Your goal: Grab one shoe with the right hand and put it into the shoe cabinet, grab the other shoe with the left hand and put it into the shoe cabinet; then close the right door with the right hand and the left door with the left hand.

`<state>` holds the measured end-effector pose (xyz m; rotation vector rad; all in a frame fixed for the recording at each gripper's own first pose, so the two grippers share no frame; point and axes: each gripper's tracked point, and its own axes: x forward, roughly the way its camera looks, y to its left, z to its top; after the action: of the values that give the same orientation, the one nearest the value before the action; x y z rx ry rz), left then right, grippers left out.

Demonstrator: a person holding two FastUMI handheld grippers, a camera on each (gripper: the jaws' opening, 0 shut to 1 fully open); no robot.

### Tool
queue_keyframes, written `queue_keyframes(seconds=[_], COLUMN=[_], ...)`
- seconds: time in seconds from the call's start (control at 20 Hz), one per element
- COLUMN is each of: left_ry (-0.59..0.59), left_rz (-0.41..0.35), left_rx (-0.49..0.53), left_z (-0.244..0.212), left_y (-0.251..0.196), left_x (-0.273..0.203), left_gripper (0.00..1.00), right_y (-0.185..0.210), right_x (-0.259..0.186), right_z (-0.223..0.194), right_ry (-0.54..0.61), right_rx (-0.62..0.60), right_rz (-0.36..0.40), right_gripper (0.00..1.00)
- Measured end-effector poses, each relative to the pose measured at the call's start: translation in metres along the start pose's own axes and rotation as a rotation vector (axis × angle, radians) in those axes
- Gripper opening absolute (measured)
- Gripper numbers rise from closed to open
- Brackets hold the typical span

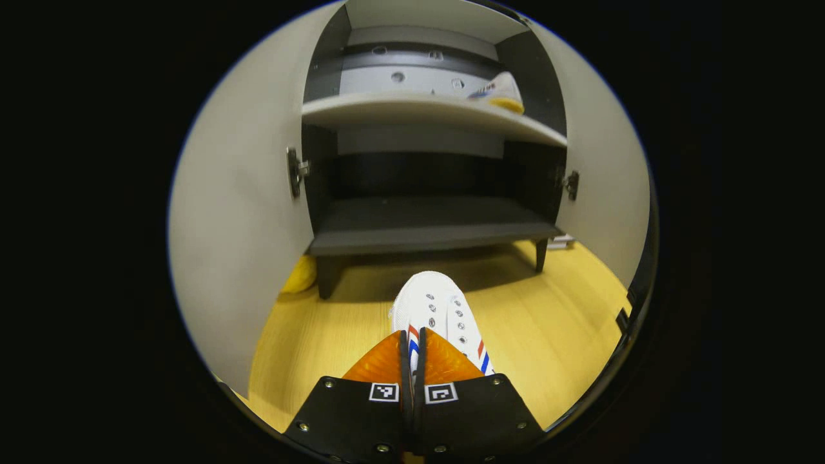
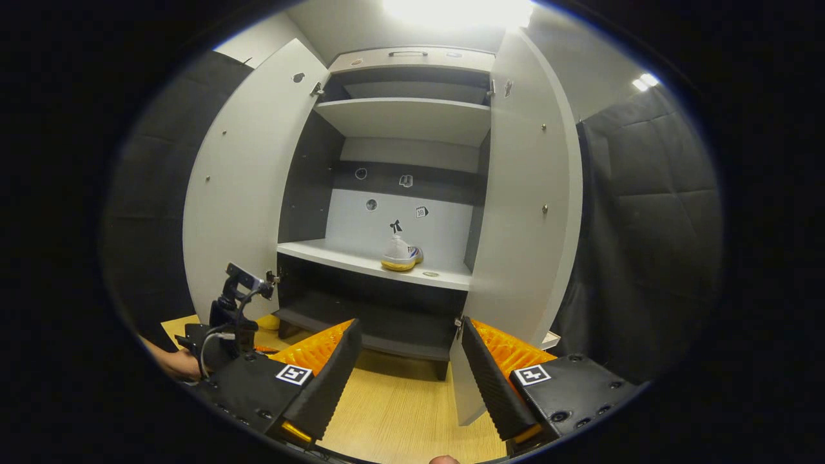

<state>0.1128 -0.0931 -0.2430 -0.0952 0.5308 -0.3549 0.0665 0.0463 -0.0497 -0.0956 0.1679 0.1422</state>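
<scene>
A: Where are the two shoes lying relative to the shoe cabinet (image 2: pixel 399 161)?

B: The first shoe (image 2: pixel 401 253) is sitting on the cabinet's middle shelf (image 2: pixel 361 258), toward its right side; the left gripper view is showing the same shoe (image 1: pixel 499 90) at that shelf's right end. The second shoe (image 1: pixel 438 322), white with red and blue stripes, is hanging in front of the cabinet, above the yellow wooden floor (image 1: pixel 554 328) and below the level of the dark bottom shelf (image 1: pixel 425 225).

A: What is holding the second shoe?

B: The left gripper (image 1: pixel 412 345) is pinching it, both orange fingers (image 1: pixel 380 361) pressing together on the shoe's near end.

A: And the right gripper (image 2: pixel 407 361)?

B: It is standing before the cabinet with its fingers spread wide apart, nothing between them. To its left, the left gripper (image 2: pixel 225 322) and a hand (image 2: pixel 174 364) are showing near the left door.

A: How are the doors standing?

B: The left door (image 2: pixel 238 180) and the right door (image 2: pixel 528 206) are both swung open.
</scene>
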Motion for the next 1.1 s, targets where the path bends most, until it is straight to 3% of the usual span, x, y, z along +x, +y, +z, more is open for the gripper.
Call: queue_keyframes(seconds=[0.1,0.2,0.35,0.5,0.65,0.8,0.9,0.95,1.1], left_ry=[-0.114,-0.116,0.005,0.182,0.249,0.291,0.315,0.33,0.352], left_rz=[-0.017,-0.019,-0.01,-0.046,-0.027,-0.038,-0.042,-0.029,-0.031], left_rx=[0.012,0.019,0.022,0.008,-0.034,-0.056,-0.045,-0.029,-0.023], left_z=[0.056,0.068,0.027,-0.041,-0.075,-0.095,-0.1,-0.105,-0.117], left_y=[-0.004,-0.004,-0.007,0.0,0.009,0.014,0.014,0.02,0.025], left_x=[-0.009,-0.012,0.002,0.01,0.022,0.035,0.041,0.045,0.052], left_gripper=[0.0,0.0,0.0,0.0,0.27,0.28,0.7,0.75,0.77], right_y=[0.002,0.007,0.014,0.016,0.01,0.0,-0.008,-0.009,-0.009], right_x=[-0.001,-0.002,-0.006,-0.009,-0.011,-0.008,-0.004,-0.002,0.002], right_z=[0.001,-0.002,-0.003,-0.008,-0.014,-0.022,-0.025,-0.025,-0.024], right_ry=[-0.005,0.001,0.0,0.009,0.02,0.047,0.068,0.073,0.076], right_rx=[0.003,0.007,0.015,-0.01,-0.016,-0.01,0.002,0.009,0.008], right_rz=[0.006,0.017,0.036,0.05,0.04,0.031,0.034,0.033,0.037], right_gripper=[0.98,0.98,0.98,0.98,0.98,0.98,0.98,0.98,0.98])
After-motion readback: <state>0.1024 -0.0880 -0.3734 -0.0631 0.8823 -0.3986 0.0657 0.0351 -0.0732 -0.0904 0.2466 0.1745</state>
